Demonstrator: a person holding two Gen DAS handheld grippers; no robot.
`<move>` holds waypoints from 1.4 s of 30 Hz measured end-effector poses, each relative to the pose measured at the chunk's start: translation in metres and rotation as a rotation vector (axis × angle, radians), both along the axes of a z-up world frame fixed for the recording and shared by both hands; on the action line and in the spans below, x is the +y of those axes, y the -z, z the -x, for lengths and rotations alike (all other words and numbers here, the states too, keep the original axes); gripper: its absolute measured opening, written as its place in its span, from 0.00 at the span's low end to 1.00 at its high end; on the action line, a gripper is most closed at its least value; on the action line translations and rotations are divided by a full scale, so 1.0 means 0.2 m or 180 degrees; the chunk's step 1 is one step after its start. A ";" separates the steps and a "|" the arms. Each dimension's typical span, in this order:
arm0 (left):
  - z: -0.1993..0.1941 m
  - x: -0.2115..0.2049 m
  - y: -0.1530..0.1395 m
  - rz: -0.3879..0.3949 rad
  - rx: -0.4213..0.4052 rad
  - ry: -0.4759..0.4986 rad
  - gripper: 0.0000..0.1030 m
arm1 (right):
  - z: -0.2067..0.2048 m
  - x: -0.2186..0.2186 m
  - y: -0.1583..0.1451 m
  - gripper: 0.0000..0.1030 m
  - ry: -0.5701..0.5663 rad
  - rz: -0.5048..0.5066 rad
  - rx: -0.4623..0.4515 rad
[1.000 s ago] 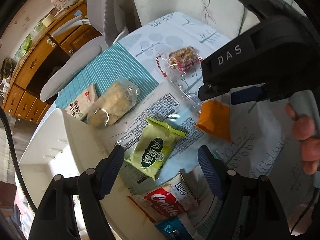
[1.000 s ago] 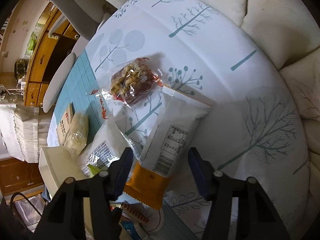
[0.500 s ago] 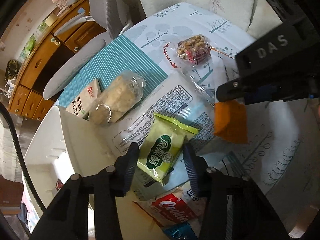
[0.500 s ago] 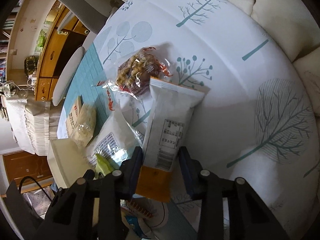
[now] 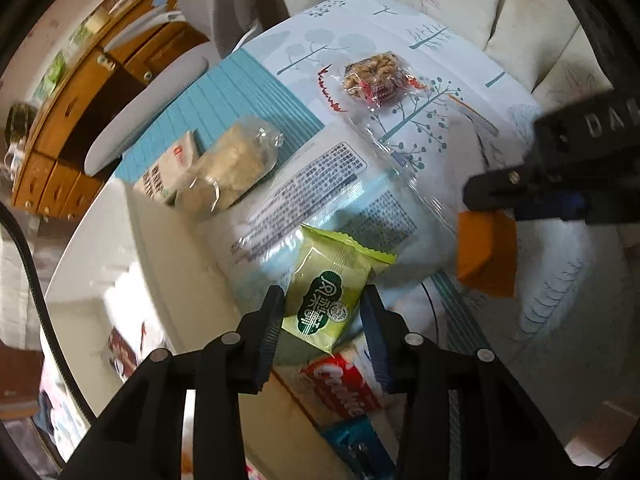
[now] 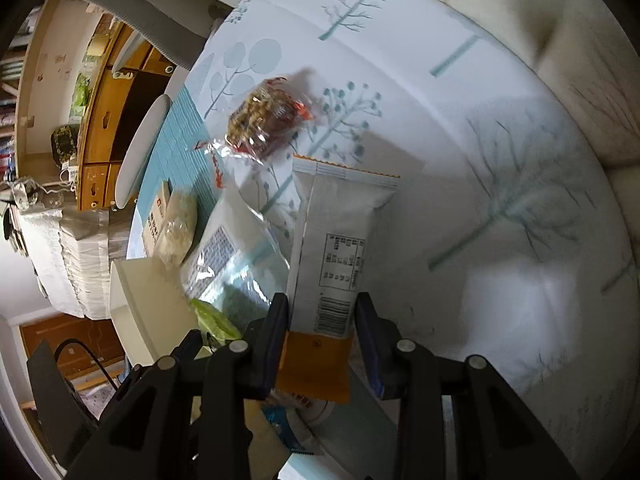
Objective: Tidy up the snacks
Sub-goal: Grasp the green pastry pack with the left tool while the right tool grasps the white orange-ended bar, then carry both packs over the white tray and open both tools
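My left gripper (image 5: pixel 323 312) is shut on a green snack packet (image 5: pixel 330 286) that rests on a large clear printed bag (image 5: pixel 320 192). My right gripper (image 6: pixel 322 320) is shut on a white-and-orange snack packet (image 6: pixel 334 248), held by its orange end; that orange end shows in the left wrist view (image 5: pixel 486 256) under the right gripper's body. A clear pack of nut brittle (image 5: pixel 378 76) lies farther back on the tablecloth and also shows in the right wrist view (image 6: pixel 264 118).
A white bin (image 5: pixel 100 280) stands at the left, also in the right wrist view (image 6: pixel 140 304). A pale cracker bag (image 5: pixel 230 168) and a small white box (image 5: pixel 168 168) lie beside it. A red cookie pack (image 5: pixel 344 384) lies below my left gripper. Cushions (image 6: pixel 560 40) edge the far side.
Both grippers have closed from wide open onto their packets: left on the green packet, right on the white-and-orange one. Both have moved forward over the snacks.
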State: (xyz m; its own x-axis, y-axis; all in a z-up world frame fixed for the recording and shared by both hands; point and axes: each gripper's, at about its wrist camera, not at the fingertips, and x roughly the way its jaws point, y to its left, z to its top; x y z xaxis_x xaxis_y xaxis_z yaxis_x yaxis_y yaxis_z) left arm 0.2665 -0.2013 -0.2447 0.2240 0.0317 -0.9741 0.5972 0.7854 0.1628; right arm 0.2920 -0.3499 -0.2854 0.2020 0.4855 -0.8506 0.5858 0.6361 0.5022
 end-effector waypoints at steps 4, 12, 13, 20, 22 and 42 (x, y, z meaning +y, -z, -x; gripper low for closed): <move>0.05 0.03 -0.10 0.0087 0.0064 -0.0078 0.36 | 0.08 0.01 -0.05 0.33 0.0015 -0.0013 0.0087; 0.21 0.16 -0.35 0.0349 0.0106 -0.0219 0.36 | 0.19 0.09 -0.20 0.33 -0.0195 -0.0017 0.0051; 0.23 0.18 -0.38 0.0377 0.0102 -0.0247 0.36 | 0.21 0.11 -0.23 0.33 -0.0231 0.0001 0.0035; 0.36 0.39 -0.56 0.0621 0.0184 -0.0526 0.36 | 0.26 0.27 -0.42 0.33 -0.0501 0.0130 -0.0125; 0.40 0.47 -0.60 0.0682 0.0165 -0.0610 0.36 | 0.28 0.33 -0.47 0.34 -0.0597 0.0210 -0.0178; 0.45 1.20 -0.67 0.0854 -0.0001 -0.0901 0.37 | 0.30 0.97 -0.61 0.34 -0.0874 0.0372 -0.0382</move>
